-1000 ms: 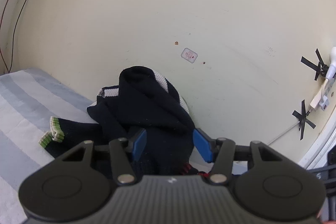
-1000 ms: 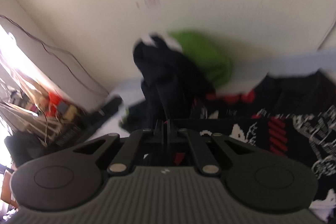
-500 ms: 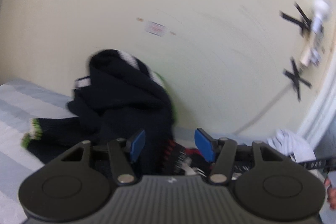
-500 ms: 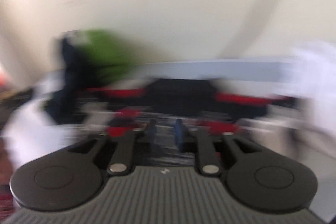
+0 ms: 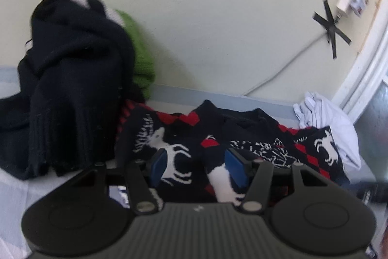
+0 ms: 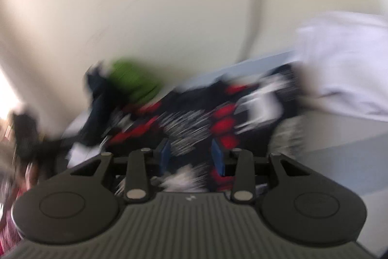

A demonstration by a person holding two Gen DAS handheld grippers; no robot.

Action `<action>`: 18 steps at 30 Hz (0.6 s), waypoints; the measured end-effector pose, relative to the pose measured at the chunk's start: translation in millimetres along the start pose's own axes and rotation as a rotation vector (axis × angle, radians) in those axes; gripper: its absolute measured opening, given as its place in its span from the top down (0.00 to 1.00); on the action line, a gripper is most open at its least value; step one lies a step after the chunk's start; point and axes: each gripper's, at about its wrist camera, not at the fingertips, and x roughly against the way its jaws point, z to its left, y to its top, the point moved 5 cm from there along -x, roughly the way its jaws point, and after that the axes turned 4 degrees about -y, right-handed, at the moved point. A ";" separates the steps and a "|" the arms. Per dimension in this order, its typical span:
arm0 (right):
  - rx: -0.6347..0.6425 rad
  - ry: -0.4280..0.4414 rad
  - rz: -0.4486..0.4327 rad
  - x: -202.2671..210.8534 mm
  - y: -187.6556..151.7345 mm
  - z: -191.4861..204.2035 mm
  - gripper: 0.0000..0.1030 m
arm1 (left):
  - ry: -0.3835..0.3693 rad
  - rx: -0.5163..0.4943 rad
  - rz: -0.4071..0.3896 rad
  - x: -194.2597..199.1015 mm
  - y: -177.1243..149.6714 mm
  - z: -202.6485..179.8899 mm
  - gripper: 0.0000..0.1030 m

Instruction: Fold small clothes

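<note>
black knit heap (image 5: 70, 89): a dark ribbed garment piled at far left against the cream wall (image 5: 218, 16), a green and white one (image 5: 140, 50) tucked behind it.
patterned sweater (image 5: 242, 135): black with red diamonds and white deer figures, spread on the pale striped bed (image 5: 14, 188) to the right of the heap, reaching from the wall edge to under both tools.
left tool (image 5: 197, 168): pointed down over the sweater's near edge, blue pads apart, cloth showing between them but neither pad pressing on it; released.
white cloth (image 5: 327, 123): crumpled at far right, touching the sweater's end, near the window frame.
wall fittings: black tape crosses (image 5: 331, 27) and a thin cable (image 5: 278, 69) at upper right.
right tool (image 6: 191, 157): blurred view, jaws opening, blue pads standing clear on either side of the red-and-white pattern (image 6: 194, 128); nothing gripped.
</note>
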 end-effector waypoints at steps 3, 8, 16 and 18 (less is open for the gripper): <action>0.052 0.108 0.087 -28.1 -13.5 37.2 0.55 | -0.017 0.053 -0.002 8.2 2.5 9.5 0.48; 0.333 -0.061 0.062 -58.8 -16.6 66.9 0.89 | -0.029 0.059 0.024 4.1 5.4 4.7 0.48; 0.796 -0.443 -0.208 -24.8 -13.4 51.7 0.83 | -0.027 -0.033 0.170 -33.7 -7.4 -25.7 0.47; 0.766 -0.483 -0.167 -21.9 -11.8 29.1 0.60 | -0.007 -0.092 0.167 -37.3 -12.2 -36.0 0.51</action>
